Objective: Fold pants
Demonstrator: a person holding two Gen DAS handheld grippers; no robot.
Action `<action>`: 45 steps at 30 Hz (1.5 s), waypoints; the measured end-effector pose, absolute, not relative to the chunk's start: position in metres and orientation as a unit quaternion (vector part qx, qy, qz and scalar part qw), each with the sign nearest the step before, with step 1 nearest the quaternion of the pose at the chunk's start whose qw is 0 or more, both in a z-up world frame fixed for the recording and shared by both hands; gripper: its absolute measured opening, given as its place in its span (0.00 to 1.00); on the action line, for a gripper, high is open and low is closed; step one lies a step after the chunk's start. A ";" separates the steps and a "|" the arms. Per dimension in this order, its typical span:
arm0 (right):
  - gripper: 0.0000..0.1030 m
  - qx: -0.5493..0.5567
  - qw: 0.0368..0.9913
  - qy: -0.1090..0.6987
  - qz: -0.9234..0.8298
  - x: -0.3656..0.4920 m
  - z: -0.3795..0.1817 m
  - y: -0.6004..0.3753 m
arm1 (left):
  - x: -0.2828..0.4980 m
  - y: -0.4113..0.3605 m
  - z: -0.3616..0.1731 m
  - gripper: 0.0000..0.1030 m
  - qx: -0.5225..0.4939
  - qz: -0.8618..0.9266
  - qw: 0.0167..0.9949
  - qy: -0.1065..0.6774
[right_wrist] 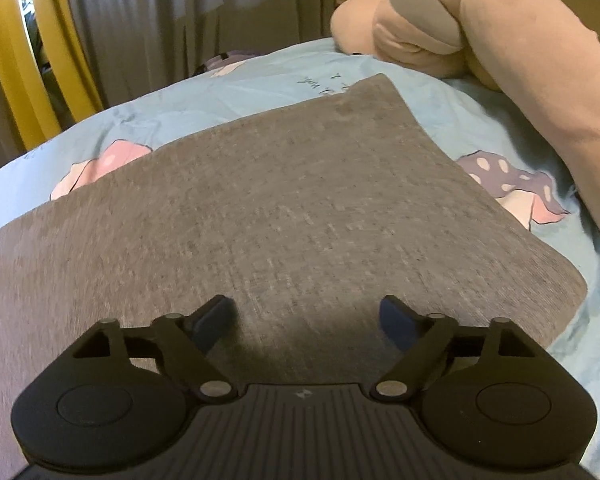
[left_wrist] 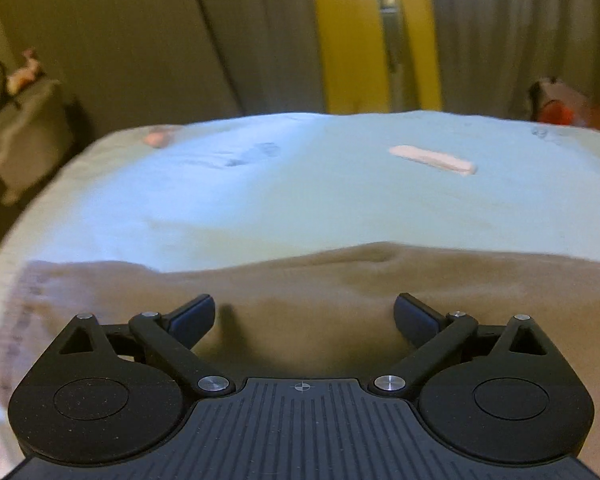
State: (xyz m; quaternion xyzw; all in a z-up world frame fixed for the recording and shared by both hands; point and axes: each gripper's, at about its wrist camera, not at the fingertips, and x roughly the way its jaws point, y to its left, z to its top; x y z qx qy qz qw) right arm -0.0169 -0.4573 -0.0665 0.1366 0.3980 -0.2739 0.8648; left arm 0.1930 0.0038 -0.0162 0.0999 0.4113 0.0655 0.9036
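Note:
The grey-brown pants [right_wrist: 284,208] lie flat on the light blue bed sheet [right_wrist: 440,108], folded into a wide panel with a corner pointing away. My right gripper [right_wrist: 306,318] is open and empty, hovering just above the near part of the fabric. In the left wrist view the pants [left_wrist: 340,292] spread across the near part of the bed, with a lighter hem at the left edge. My left gripper [left_wrist: 304,316] is open and empty, low over the pants.
A pink plush toy [right_wrist: 480,40] lies along the right side of the bed. A pale pink printed strip [left_wrist: 432,159] shows on the sheet [left_wrist: 260,200] far ahead. Grey and yellow curtains [left_wrist: 352,32] hang behind the bed. A small stand [left_wrist: 28,132] is at left.

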 end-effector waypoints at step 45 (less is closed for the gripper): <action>0.96 0.561 0.781 0.115 -0.249 -0.211 -0.100 -0.583 | 0.101 0.082 -0.032 0.98 -0.067 0.101 0.868 0.482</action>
